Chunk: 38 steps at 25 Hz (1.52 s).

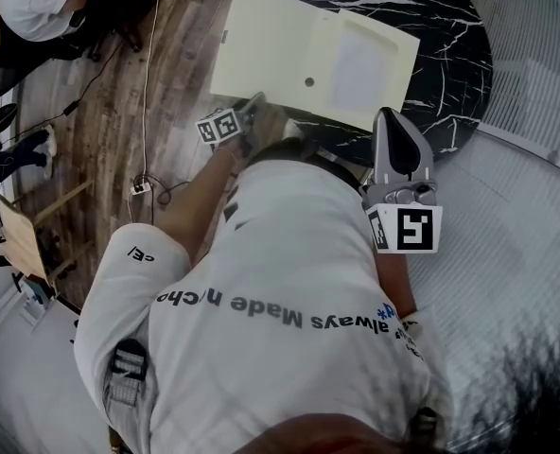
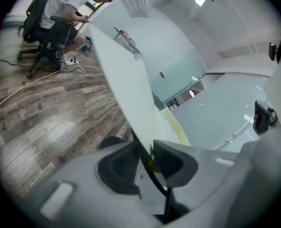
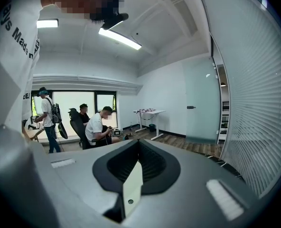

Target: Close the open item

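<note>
A cream folder (image 1: pixel 299 55) lies open on a round black marble table (image 1: pixel 441 26), its inside pocket on the right half. My left gripper (image 1: pixel 254 104) is at the folder's near left edge. In the left gripper view the lifted cover (image 2: pixel 126 80) runs edge-on between the jaws, and my left gripper (image 2: pixel 147 158) is shut on it. My right gripper (image 1: pixel 391 119) is held near the table's front edge, to the right of the folder and apart from it. In its own view my right gripper (image 3: pixel 138 144) is shut with nothing in it, pointing into the room.
Wooden floor with cables and a power strip (image 1: pixel 140 188) lies left of the table. A person sits on an office chair (image 1: pixel 34 3) at the far left. White blinds (image 1: pixel 535 55) stand at the right. A white desk (image 3: pixel 147 113) stands across the room.
</note>
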Tool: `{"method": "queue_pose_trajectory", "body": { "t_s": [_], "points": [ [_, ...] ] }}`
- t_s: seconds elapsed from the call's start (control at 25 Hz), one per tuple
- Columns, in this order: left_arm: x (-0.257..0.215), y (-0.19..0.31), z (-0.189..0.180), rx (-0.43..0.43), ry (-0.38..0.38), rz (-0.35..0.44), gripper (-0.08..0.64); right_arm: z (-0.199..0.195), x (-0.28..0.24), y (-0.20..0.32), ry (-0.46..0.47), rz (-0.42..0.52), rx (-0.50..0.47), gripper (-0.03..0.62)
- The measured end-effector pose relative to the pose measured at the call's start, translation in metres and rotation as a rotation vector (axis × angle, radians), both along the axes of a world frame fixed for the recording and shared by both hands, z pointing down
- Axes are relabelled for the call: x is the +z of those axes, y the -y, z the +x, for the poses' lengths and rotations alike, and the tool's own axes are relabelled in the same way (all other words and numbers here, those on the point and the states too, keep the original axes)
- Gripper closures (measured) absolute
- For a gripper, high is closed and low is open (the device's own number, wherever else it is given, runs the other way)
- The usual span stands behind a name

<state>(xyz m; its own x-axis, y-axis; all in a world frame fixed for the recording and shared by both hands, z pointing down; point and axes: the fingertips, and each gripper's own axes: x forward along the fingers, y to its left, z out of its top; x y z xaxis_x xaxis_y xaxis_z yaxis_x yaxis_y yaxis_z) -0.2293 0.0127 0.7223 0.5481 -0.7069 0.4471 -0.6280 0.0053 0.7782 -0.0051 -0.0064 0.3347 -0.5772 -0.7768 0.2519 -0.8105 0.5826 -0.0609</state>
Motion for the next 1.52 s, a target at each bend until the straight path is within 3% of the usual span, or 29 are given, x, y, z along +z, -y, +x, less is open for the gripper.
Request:
{"method": "queue_pose_trajectory", "body": {
  "t_s": [0.08, 0.4, 0.72, 1.04, 1.28, 1.52],
  "points": [
    [0.000, 0.004, -0.004, -0.013, 0.001, 0.008, 0.509, 0.002, 0.000, 0.000, 0.001, -0.001, 0.003, 0.592],
    [-0.032, 0.019, -0.007, -0.008, 0.031, 0.077, 0.541, 0.012, 0.004, 0.003, 0.007, -0.001, 0.019, 0.592],
    [-0.086, 0.030, 0.012, 0.101, 0.146, 0.195, 0.550, 0.020, 0.005, 0.004, 0.020, 0.001, 0.026, 0.592],
    [-0.122, 0.023, 0.060, 0.323, 0.382, 0.307, 0.535, 0.030, 0.005, 0.006, 0.028, 0.003, 0.041, 0.593],
    [-0.133, 0.019, 0.097, 0.549, 0.626, 0.374, 0.528, 0.039, 0.009, 0.005, 0.040, -0.010, 0.059, 0.593],
    [-0.130, 0.012, 0.140, 0.784, 0.854, 0.390, 0.518, 0.052, 0.013, 0.003, 0.051, -0.022, 0.089, 0.592]
  ]
}}
